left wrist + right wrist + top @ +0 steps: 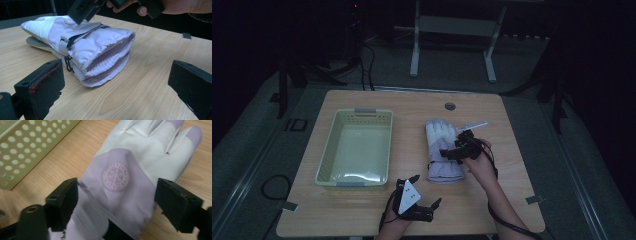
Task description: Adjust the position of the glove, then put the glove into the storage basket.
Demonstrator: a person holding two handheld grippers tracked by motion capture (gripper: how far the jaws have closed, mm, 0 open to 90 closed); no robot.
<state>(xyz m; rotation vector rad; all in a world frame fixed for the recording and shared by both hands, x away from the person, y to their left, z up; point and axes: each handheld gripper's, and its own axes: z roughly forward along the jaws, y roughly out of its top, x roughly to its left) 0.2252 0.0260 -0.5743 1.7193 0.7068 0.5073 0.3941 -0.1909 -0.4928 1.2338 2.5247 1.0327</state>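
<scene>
The glove (125, 180) is lying flat between our right gripper (116, 202)'s wide-open jaws, so we are straddling it evenly at the wrist before closing. Our left gripper (117, 87) is waiting wide open, facing the cuff.

glove (82, 45): padded matt cloth, ribbed knit cuff, embossed round badge
basket (355, 146): pale green perforated plastic, slightly glossy
table (472, 200): smooth light wood-grain top
</scene>
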